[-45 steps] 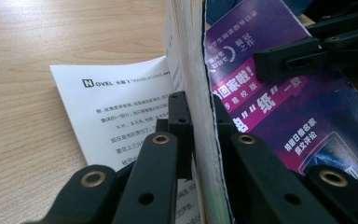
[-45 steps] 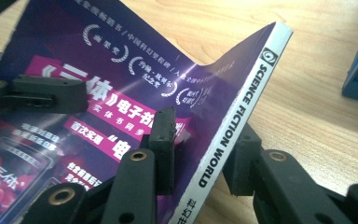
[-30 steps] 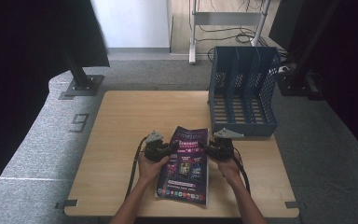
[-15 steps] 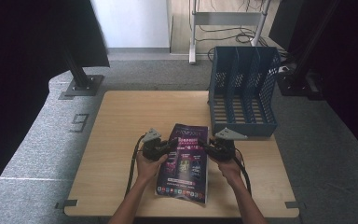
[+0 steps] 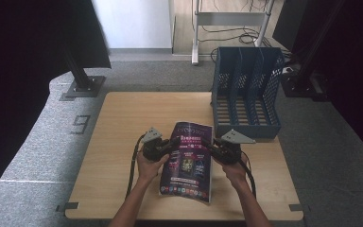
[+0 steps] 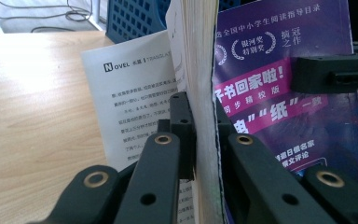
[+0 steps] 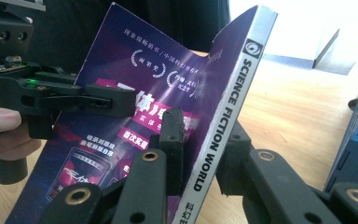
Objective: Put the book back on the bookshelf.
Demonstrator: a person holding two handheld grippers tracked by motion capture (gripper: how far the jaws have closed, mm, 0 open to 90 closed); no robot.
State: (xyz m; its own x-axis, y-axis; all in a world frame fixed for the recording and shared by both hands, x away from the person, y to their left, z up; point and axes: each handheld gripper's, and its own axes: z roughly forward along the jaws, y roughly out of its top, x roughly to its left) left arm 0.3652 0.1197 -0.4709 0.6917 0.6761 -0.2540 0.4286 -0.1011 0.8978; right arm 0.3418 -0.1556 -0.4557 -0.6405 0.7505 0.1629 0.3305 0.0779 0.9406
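Both grippers have raised the magazine [image 5: 187, 161] off the table [image 5: 123, 118] since a second ago — left gripper [image 5: 168, 147] clamped on its page edge, right gripper [image 5: 215, 150] just tightened on the spine — likely bound for the rack [image 5: 246, 90].

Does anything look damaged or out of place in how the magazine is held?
The magazine is clamped by the left gripper and right gripper. On the left gripper's side a back page splays loose from the block, outside the grip. No tear or spill shows.
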